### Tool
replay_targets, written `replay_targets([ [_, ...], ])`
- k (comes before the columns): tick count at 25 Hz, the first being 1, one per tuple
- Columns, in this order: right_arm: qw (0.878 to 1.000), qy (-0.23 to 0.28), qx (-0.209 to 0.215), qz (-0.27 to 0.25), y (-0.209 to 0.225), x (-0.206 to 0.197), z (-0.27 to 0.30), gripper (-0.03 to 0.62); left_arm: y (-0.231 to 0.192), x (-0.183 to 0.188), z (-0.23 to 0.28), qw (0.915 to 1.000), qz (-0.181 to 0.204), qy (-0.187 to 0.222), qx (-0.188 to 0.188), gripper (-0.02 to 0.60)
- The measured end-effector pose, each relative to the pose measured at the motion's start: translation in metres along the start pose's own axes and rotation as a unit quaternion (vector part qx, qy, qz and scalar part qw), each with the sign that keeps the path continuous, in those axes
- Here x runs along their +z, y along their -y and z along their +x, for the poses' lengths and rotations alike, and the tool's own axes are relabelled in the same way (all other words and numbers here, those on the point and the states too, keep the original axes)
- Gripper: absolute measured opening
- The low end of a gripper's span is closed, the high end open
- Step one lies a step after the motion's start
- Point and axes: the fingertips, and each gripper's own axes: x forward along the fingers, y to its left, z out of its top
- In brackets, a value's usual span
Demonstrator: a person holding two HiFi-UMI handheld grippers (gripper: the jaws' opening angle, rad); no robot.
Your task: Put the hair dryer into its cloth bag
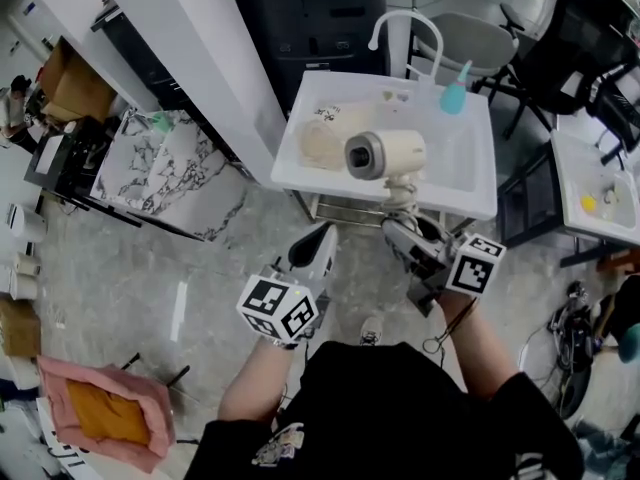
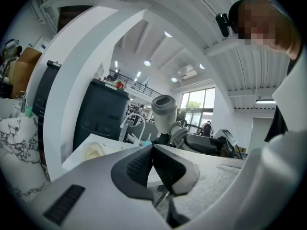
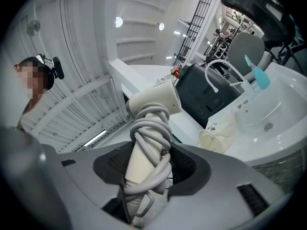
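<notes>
My right gripper (image 1: 402, 226) (image 3: 146, 169) is shut on the handle of a cream hair dryer (image 1: 385, 155) (image 3: 152, 102). Its grey cord is wound round the handle, and the dryer hangs in the air above the front edge of the white sink table (image 1: 470, 196). The nozzle points left in the head view. A cream cloth bag (image 1: 322, 141) (image 3: 217, 139) lies crumpled on the table's left part, just left of the dryer. My left gripper (image 1: 322, 236) (image 2: 152, 163) is shut and empty, in front of the table's left end. From it I see the dryer (image 2: 165, 110) and the bag (image 2: 93, 151).
The table has a basin, a curved white faucet (image 1: 400, 23) and a teal bottle (image 1: 455, 96). A white pillar and a marble-patterned cabinet (image 1: 170, 173) stand to the left, black chairs (image 1: 575, 58) to the right. A pink cloth (image 1: 100, 413) lies at the lower left.
</notes>
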Motion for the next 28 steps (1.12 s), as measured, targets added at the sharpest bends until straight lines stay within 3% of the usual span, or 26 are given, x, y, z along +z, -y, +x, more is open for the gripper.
replay_targets([
  [12,1.0,0.006,0.002,0.002,0.016,0.025,0.023,0.218,-0.024,0.023,0.018,0.9999,0.009,0.003,0.006,0.003],
  [26,0.997,0.055,-0.055,-0.005,0.06,0.038,0.107,0.216,-0.139,0.058,0.051,0.9984,0.018,-0.006,-0.053,0.003],
  [27,0.996,0.06,-0.06,-0.006,0.062,0.041,0.115,0.216,-0.147,0.064,0.055,0.998,0.029,-0.005,-0.057,0.011],
  [28,0.996,0.064,-0.065,-0.007,0.064,0.044,0.122,0.216,-0.156,0.069,0.059,0.9973,0.042,-0.008,-0.06,0.11],
])
